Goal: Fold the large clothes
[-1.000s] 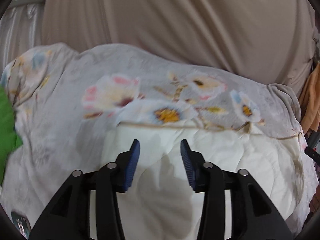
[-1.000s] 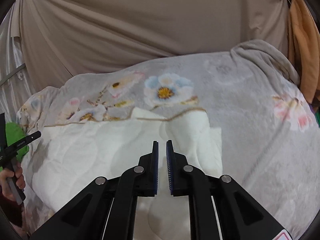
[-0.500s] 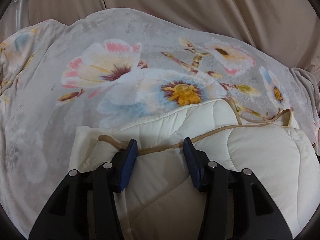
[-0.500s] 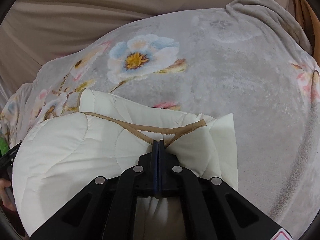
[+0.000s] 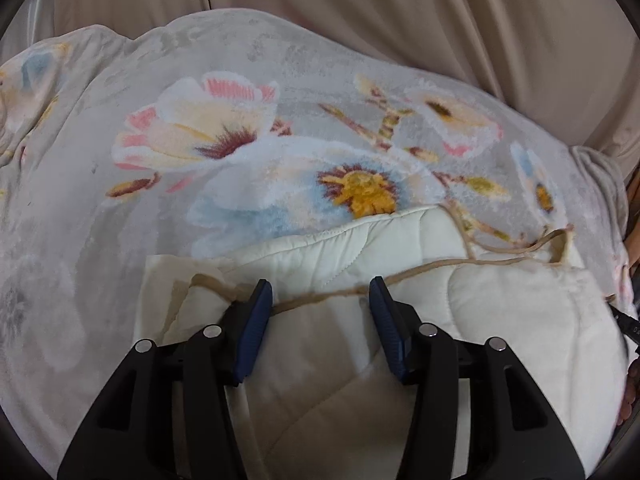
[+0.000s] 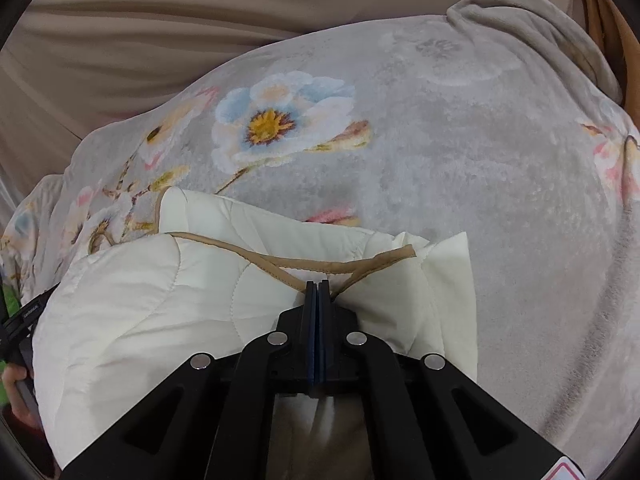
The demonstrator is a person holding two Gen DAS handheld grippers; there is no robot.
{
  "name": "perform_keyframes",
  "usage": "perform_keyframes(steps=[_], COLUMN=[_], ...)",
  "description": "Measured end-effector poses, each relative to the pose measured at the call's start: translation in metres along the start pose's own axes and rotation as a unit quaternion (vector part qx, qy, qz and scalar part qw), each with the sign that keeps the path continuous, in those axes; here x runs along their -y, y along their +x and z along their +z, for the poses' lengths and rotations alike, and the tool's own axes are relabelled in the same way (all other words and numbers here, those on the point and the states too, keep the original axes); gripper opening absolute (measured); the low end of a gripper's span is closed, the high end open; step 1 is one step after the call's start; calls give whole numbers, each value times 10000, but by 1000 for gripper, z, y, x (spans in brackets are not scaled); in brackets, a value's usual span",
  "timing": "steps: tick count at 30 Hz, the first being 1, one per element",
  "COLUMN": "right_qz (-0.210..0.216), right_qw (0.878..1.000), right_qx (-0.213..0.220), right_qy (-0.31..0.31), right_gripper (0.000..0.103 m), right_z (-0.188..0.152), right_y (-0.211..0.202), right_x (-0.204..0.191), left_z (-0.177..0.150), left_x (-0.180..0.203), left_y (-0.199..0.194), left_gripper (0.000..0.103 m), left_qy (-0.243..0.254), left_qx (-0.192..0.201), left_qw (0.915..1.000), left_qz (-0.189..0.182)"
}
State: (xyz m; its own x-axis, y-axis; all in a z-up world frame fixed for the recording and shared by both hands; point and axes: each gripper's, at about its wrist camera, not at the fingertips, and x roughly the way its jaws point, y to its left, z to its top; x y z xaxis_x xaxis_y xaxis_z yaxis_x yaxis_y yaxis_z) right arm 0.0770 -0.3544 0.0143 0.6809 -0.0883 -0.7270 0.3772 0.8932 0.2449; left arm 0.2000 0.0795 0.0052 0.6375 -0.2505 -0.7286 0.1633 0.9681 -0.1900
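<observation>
A cream quilted garment (image 5: 500,320) with tan piping lies partly folded on a grey floral blanket (image 5: 120,220). My left gripper (image 5: 320,304) is open; its blue-padded fingers (image 5: 256,320) straddle the tan-piped edge (image 5: 320,300) at the garment's left end. In the right wrist view the same garment (image 6: 140,292) lies on the blanket (image 6: 500,200). My right gripper (image 6: 318,286) is shut on the tan-piped edge (image 6: 360,266) near the garment's right corner.
Beige curtain fabric (image 5: 400,12) hangs behind the blanket. An orange cloth (image 6: 616,40) hangs at the far right. The other gripper and the hand holding it (image 6: 20,340) show at the left edge of the right wrist view.
Both grippers moved forward and down to the garment's far edge. The right gripper closed on the piped edge. The left gripper stayed open and reached the piping.
</observation>
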Motion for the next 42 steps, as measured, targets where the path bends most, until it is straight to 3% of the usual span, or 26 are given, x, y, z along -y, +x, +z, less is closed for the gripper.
perform_keyframes(steps=[3, 6, 10, 13, 17, 21, 23, 26, 29, 30, 36, 42], right_qz=[588, 868, 1077, 1083, 1029, 1063, 1264, 1188, 1042, 1033, 1145, 1136], right_qw=[9975, 9914, 9814, 9784, 9770, 9776, 9781, 9806, 9802, 9793, 9788, 9789], right_qx=[274, 234, -94, -448, -738, -845, -753, -514, -926, -1065, -923, -781], right_qy=[-291, -948, -1586, -1705, -1715, -1608, -1470, -1474, -1403, -1377, -1422, -1511], right_gripper=[14, 14, 14, 14, 11, 10, 12, 12, 12, 7, 5, 5], right_z=[-3, -13, -34, -48, -73, -67, -55, -37, -35, -39, -48, -51], right_y=[-48, -72, -58, -28, 14, 8, -3, -10, 24, 39, 50, 51], right_x=[-38, -91, -155, -178, -183, -183, -182, -187, -189, -188, -186, -187], left_z=[-4, -13, -34, -52, -76, -87, -91, -92, -95, -98, -103, -90], left_x=[-3, 3, 4, -13, -42, -56, -63, -71, -76, -77, -75, -56], left_y=[-45, -88, -113, -115, -102, -92, -94, -94, -89, -88, -77, -71], left_gripper=[53, 65, 68, 68, 68, 69, 69, 74, 84, 87, 98, 95], left_qy=[-211, -187, -214, -480, -745, -795, -998, -1197, -1313, -1348, -1460, -1462], left_qx=[228, 444, 459, 345, 137, -30, -70, -134, -248, -293, -341, -330], left_qw=[9992, 9981, 9981, 9977, 9970, 9967, 9949, 9925, 9909, 9902, 9885, 9885], left_qz=[-244, -384, -350, -325, -126, 166, -98, -215, -164, -215, -217, -182])
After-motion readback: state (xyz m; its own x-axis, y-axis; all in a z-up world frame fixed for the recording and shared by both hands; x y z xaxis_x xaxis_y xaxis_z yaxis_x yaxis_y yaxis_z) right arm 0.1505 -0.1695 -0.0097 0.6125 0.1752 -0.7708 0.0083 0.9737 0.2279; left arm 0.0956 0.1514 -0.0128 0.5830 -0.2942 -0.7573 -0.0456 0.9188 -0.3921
